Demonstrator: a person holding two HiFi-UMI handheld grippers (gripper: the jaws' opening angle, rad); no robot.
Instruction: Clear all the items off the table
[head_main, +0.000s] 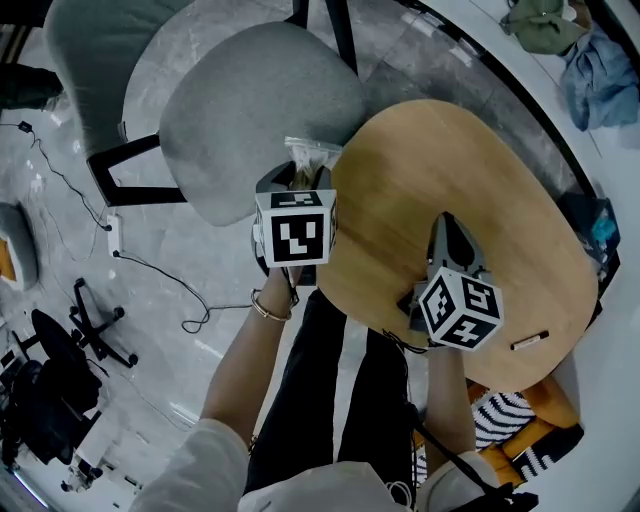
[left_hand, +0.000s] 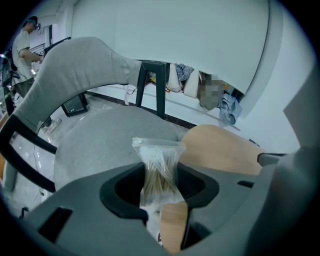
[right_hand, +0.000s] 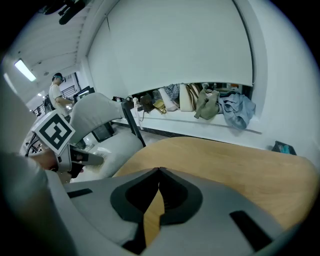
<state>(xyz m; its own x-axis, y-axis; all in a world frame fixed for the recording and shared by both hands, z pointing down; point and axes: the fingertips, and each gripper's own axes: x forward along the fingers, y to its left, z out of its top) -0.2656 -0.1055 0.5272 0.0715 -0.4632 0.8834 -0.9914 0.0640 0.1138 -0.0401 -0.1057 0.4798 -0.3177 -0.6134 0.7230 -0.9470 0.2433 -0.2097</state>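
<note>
Looking like an open office or studio workroom: seating grey upholstered chairs (head_main: 250, 110) on black legs beside a pale oval wooden table (head_main: 450, 170), all standing on a glossy marble-patterned floor (head_main: 150, 385); trailing loose black cables (head_main: 150, 264) to a white power adapter (head_main: 113, 235); parking a black swivel-chair base (head_main: 95, 325) at the side; piling bags and clothes (right_hand: 200, 102) along a ledge under a curved white wall (right_hand: 175, 45); glowing at the far end from a ceiling strip light (right_hand: 25, 70), with a person (right_hand: 56, 95) standing at equipment there.
</note>
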